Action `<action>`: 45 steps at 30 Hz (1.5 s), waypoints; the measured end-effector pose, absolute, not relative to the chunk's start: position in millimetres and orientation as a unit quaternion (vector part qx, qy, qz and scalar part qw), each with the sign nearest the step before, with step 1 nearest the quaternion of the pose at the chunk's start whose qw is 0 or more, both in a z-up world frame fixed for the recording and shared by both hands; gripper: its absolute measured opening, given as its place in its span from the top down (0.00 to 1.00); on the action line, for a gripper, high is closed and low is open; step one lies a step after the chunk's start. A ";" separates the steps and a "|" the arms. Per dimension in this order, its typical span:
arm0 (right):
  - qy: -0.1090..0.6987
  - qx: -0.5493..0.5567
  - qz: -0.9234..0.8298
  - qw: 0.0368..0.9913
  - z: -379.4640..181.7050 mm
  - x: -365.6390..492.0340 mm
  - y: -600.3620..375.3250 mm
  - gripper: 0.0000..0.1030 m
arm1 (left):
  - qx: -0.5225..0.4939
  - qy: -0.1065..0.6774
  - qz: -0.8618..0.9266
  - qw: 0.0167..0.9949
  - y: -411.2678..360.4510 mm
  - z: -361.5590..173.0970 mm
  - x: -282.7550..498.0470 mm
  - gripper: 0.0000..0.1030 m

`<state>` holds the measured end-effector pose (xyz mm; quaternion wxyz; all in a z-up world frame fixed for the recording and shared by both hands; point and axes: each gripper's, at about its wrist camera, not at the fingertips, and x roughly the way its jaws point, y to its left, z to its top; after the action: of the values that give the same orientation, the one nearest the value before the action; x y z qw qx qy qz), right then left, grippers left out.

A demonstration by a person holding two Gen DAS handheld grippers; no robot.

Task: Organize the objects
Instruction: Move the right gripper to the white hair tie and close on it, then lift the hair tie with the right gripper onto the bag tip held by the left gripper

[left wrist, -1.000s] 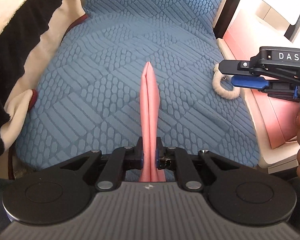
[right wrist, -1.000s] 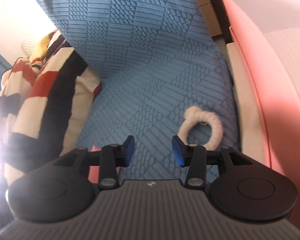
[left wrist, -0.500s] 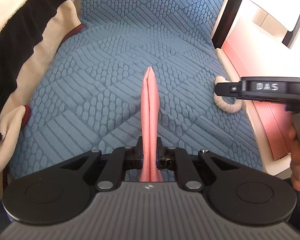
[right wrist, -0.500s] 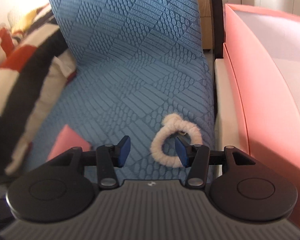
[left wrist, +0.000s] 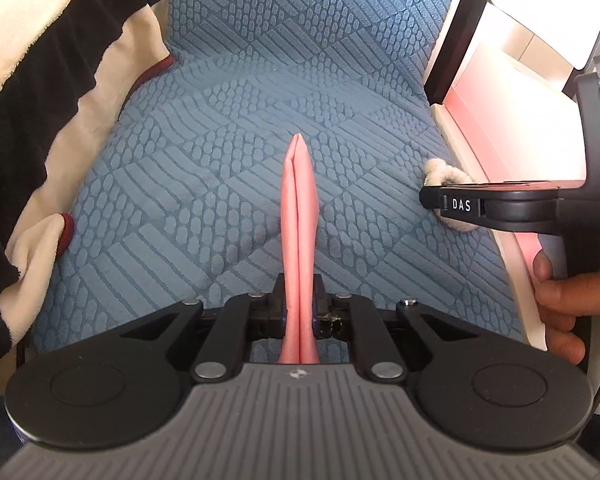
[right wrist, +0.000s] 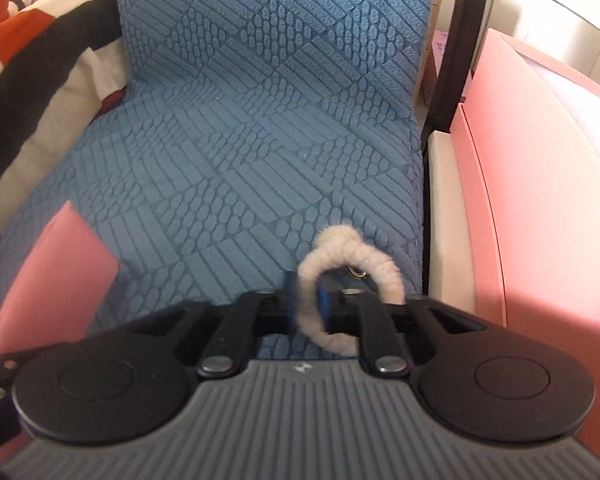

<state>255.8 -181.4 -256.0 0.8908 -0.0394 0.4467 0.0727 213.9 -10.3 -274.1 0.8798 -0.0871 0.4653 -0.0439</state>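
The right gripper is closing on a fuzzy cream ring, its left band between the blue pads. The left gripper clamps a folded pink cloth upright. Both sit over a blue textured seat cover, with a pink box at right and a striped blanket at left.

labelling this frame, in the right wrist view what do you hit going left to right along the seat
striped blanket → pink folded cloth → fuzzy cream ring, with the closing right gripper on its left side → pink box
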 end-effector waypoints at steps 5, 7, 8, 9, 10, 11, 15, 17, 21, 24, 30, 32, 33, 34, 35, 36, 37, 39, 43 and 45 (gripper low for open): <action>0.431 -0.025 0.068 0.899 -242.8 252.9 -181.0 0.90 | -0.088 0.469 -0.051 0.877 -12.3 -275.5 212.3 0.88; 0.423 0.003 0.078 0.903 -233.6 251.5 -182.6 0.90 | -0.092 0.472 -0.054 0.875 -13.4 -276.7 212.0 0.88; 0.420 0.015 0.084 0.904 -229.0 251.1 -182.5 0.90 | -0.093 0.473 -0.056 0.874 -14.2 -277.6 211.9 0.88; 0.415 0.027 0.089 0.905 -224.2 250.4 -182.2 0.90 | -0.092 0.475 -0.056 0.873 -15.1 -278.3 211.7 0.88; 0.410 0.039 0.096 0.906 -219.8 250.0 -181.7 0.90 | -0.090 0.476 -0.056 0.873 -15.9 -278.9 211.2 0.88; 0.407 0.053 0.105 0.906 -215.5 249.7 -180.7 0.90 | -0.089 0.477 -0.056 0.873 -16.7 -279.5 210.5 0.88; 0.396 0.114 0.141 0.900 -202.9 252.0 -175.6 0.90 | -0.090 0.479 -0.056 0.872 -16.7 -281.2 209.9 0.88; 0.393 0.146 0.159 0.894 -198.4 254.8 -173.3 0.90 | -0.091 0.479 -0.056 0.872 -16.1 -281.7 209.5 0.88; 0.391 0.223 0.212 0.867 -194.5 260.8 -167.6 0.90 | -0.093 0.478 -0.056 0.871 -15.2 -282.1 209.5 0.88; 0.397 0.277 0.254 0.837 -197.2 263.6 -161.0 0.90 | -0.094 0.478 -0.056 0.871 -14.4 -282.4 209.0 0.88; 0.443 0.340 0.291 0.777 -218.3 270.4 -150.0 0.90 | -0.104 0.479 -0.056 0.870 -12.3 -282.8 209.4 0.88; 0.458 0.346 0.276 0.771 -226.6 271.8 -151.9 0.90 | -0.106 0.479 -0.055 0.870 -12.0 -283.0 209.8 0.88; 0.463 0.347 0.269 0.770 -228.6 270.3 -154.3 0.90 | -0.107 0.479 -0.055 0.870 -11.9 -283.1 209.9 0.88; 0.469 0.346 0.258 0.770 -231.4 270.2 -157.0 0.90 | -0.107 0.479 -0.054 0.870 -12.0 -283.0 210.0 0.88; 0.473 0.346 0.250 0.771 -233.8 269.4 -160.7 0.90 | -0.107 0.479 -0.054 0.870 -12.0 -283.0 210.2 0.88; 0.476 0.345 0.239 0.772 -235.9 269.1 -163.9 0.90 | -0.107 0.479 -0.055 0.870 -11.8 -283.0 210.2 0.88; 0.481 0.346 0.228 0.773 -238.2 268.4 -167.6 0.90 | -0.107 0.479 -0.054 0.870 -12.1 -283.0 210.3 0.88; 0.487 0.343 0.211 0.775 -241.9 266.8 -175.7 0.90 | -0.106 0.479 -0.053 0.870 -12.4 -282.9 210.2 0.88; 0.494 0.341 0.192 0.776 -247.4 265.9 -187.5 0.89 | -0.104 0.478 -0.053 0.871 -13.0 -282.7 209.5 0.88; 0.502 0.336 0.189 0.774 -251.4 266.3 -188.9 0.89 | -0.102 0.478 -0.053 0.871 -13.6 -282.2 208.8 0.88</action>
<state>266.3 -188.9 -251.5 0.7740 0.3363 0.5022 0.1888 208.8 -13.6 -282.2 0.8710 -0.1023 0.4776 -0.0528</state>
